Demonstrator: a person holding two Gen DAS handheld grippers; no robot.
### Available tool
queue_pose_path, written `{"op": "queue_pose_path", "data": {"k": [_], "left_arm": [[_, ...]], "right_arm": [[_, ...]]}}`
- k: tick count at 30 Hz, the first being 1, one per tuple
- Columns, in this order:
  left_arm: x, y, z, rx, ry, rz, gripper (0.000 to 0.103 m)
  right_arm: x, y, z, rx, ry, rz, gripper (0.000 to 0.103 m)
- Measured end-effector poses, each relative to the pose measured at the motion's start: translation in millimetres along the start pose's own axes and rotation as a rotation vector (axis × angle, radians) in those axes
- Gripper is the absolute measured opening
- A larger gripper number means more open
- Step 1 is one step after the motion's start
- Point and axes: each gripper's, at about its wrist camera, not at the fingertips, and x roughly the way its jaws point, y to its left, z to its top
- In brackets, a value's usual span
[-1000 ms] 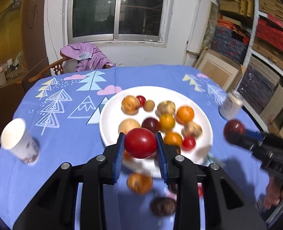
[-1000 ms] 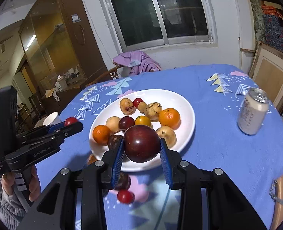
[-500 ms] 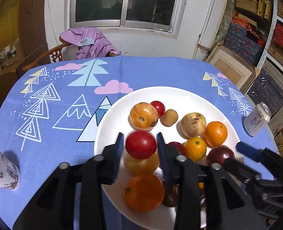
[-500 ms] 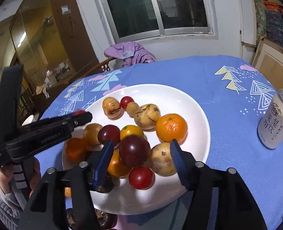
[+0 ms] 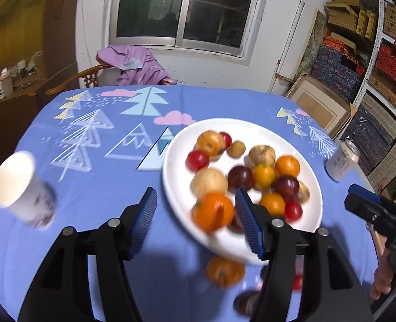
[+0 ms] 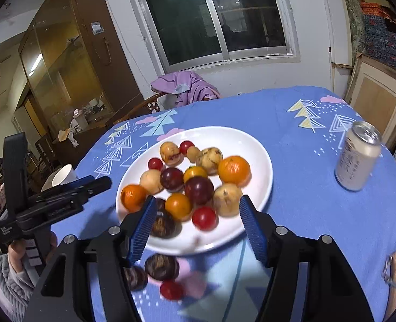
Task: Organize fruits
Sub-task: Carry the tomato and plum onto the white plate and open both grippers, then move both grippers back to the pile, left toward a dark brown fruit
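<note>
A white plate (image 5: 254,128) (image 6: 259,150) holds several fruits: oranges, dark plums, red tomatoes and brownish fruits. The red tomato (image 5: 196,160) lies at the plate's left. The dark plum (image 6: 198,190) lies mid-plate. My left gripper (image 5: 196,221) is open and empty over the plate's near left edge. My right gripper (image 6: 195,222) is open and empty over the plate's near edge. Off the plate lie an orange fruit (image 5: 225,271), two dark fruits (image 6: 161,267) and a small red fruit (image 6: 171,289).
A paper cup (image 5: 20,187) stands at the table's left. A drink can (image 6: 357,155) stands to the right of the plate. A chair with purple cloth (image 5: 136,65) is behind the table. Boxes and shelves (image 5: 372,80) fill the right side.
Both grippers opened. The left one let go of the red tomato and the right one let go of the dark plum; both fruits now lie on the plate. Both grippers pulled back.
</note>
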Motion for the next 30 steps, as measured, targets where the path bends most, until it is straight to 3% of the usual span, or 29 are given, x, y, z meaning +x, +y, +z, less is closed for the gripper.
{"op": "queue_pose_path", "data": {"k": [7,13,18,30], "left_arm": [[-42.0,-0.4,-63.8,0.014,0.021,0.017,0.063],[-47.0,-42.5,-101.2,0.138,0.027,0.018,0.064],[-32.8,-66.7,-111.5,0.206,0.058,0.030,0.064],[-3.0,-80.4,-108.9,0.236,0.113,0.057,0.064]], "right_arm": [[-25.4,-8.0,-44.1,0.015,0.009,0.002,0.068],[-37.8,-20.8,-64.4,0.066,0.015,0.017,0.070],[-40.7,-25.8,-62.0,0.094,0.013,0.037,0.072],[-39.1,-21.9,-60.6,0.085,0.024,0.049,0.072]]}}
